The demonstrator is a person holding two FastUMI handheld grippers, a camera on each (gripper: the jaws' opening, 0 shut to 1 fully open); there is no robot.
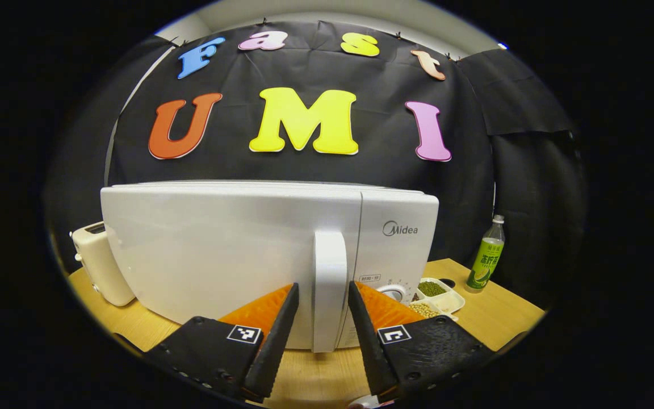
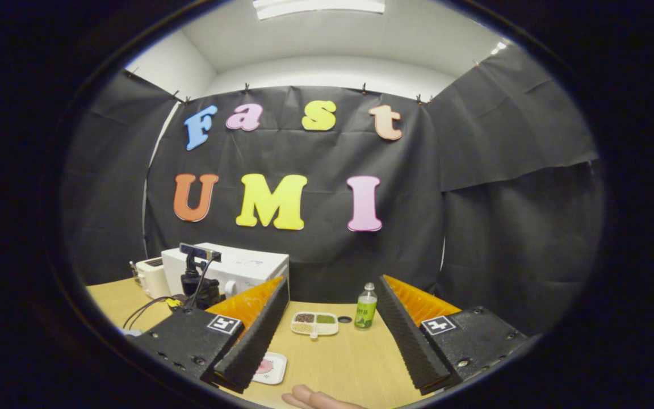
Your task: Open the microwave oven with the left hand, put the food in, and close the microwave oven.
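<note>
Microwave (image 1: 236,250) handle (image 1: 330,289) sits between the open left claw (image 1: 323,318), contact unclear; right claw (image 2: 332,335) open, empty.

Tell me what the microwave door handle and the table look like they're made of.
The microwave door handle looks like smooth white plastic, glossy, with a soft sheen and rounded moulded edges. The table looks like light wood or wood-look laminate, matte; faint grain shows, but which one I cannot tell.

Square black-and-white marker tags and screws on each claw's (image 1: 323,318) black body.
</note>
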